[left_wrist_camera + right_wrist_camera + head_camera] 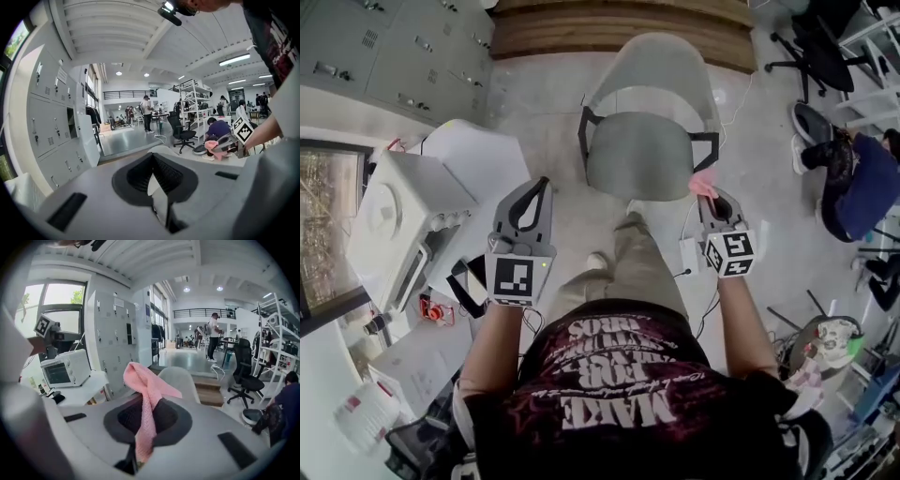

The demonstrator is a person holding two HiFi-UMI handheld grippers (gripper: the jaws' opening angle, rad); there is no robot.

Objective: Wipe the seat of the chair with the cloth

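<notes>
The chair stands in front of me on the floor, with its grey seat (637, 155) bare and its pale curved backrest (652, 66) beyond. My right gripper (711, 194) hovers at the seat's right front corner, shut on a pink cloth (704, 182). In the right gripper view the cloth (149, 394) is pinched between the jaws and flops over them, with the chair's backrest (182, 379) behind. My left gripper (545, 184) is off the seat's left front side, shut and holding nothing. From the left gripper (152, 177) view, the right gripper and cloth (213, 144) show at the right.
A white table (478, 150) with a white oven-like appliance (398, 220) stands close on the left. Grey lockers (403, 52) are behind it, and a wooden step (619, 28) lies beyond the chair. A crouching person (862, 187), an office chair (816, 47) and floor cables (689, 253) are on the right.
</notes>
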